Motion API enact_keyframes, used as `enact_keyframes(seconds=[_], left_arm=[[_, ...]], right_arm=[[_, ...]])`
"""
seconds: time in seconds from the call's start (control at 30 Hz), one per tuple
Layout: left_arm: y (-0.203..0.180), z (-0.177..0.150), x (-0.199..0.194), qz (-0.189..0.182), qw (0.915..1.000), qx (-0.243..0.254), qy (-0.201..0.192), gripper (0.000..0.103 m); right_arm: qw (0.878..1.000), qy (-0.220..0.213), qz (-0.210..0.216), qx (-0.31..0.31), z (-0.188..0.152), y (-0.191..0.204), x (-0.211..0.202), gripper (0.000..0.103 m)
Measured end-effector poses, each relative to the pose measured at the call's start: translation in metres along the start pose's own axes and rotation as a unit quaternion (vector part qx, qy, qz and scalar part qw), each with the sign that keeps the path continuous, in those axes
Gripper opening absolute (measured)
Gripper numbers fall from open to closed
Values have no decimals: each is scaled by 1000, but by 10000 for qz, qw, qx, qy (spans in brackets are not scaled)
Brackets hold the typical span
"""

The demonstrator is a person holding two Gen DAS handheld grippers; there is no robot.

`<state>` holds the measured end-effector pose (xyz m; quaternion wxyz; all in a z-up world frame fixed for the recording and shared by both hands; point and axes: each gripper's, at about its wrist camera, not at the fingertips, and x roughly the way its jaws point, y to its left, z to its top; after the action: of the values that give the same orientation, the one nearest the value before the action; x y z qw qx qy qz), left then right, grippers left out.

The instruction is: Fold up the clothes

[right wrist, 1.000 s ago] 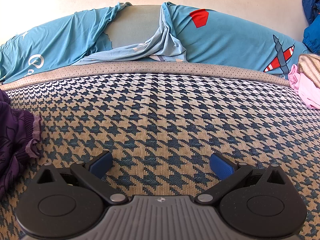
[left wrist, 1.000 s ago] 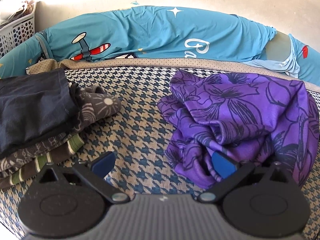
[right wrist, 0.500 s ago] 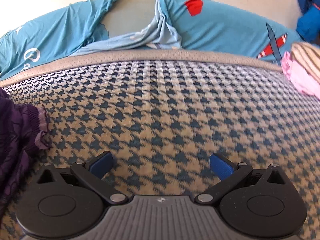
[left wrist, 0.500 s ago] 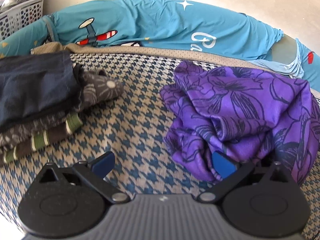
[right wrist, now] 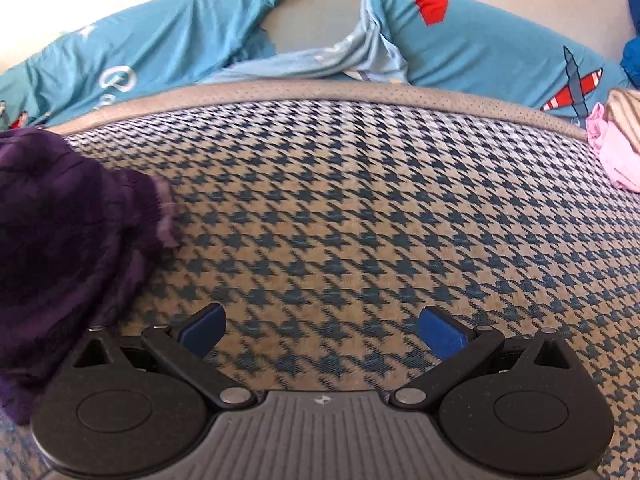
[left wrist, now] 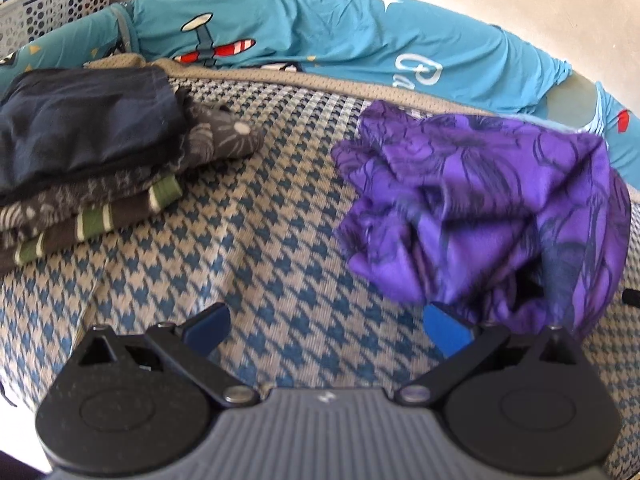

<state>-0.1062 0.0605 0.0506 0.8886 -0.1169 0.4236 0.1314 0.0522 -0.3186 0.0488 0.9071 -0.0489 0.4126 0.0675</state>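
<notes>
While spread wide over the houndstooth mattress (left wrist: 256,240), left gripper (left wrist: 326,326) empty, both blue fingertips (left wrist: 206,326) apart, the right-hand one just under the near hem of a crumpled purple floral garment (left wrist: 492,208). Garment heaped toward the mattress's far edge, unfolded, lying on the weave, blurred at its lower folds. Well apart from it, at the far left corner, a folded stack of clothes (left wrist: 92,168): dark navy piece on top, grey patterned one beneath, brown with green stripes at the bottom. Beyond the beige mattress border, a teal pillow with an aeroplane print (left wrist: 280,32); a white perforated laundry basket (left wrist: 52,4) in the upper left. From the right wrist view, right gripper (right wrist: 322,330) likewise parted and holding nothing, poised over bare houndstooth; purple floral garment (right wrist: 68,232) beside its left finger, whether touching cannot tell. Pink cloth (right wrist: 616,156) at the right edge of the mattress, with a striped fabric (right wrist: 624,114) above it.
</notes>
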Motion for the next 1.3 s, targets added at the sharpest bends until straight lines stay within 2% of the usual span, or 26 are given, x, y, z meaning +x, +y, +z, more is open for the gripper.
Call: enact_keyframes(seconds=[0.2, 0.47, 1.3], left_arm=[[-7, -18, -5, -24, 9999, 80, 84, 103], [-22, -40, -11, -75, 9995, 236, 219, 103], [-45, -67, -22, -225, 9972, 634, 341, 103]], right_arm=[[9993, 16, 379, 56, -21, 23, -17, 103], [9967, -42, 698, -403, -41, 45, -29, 103], [9901, 207, 883, -1068, -60, 54, -42, 103]])
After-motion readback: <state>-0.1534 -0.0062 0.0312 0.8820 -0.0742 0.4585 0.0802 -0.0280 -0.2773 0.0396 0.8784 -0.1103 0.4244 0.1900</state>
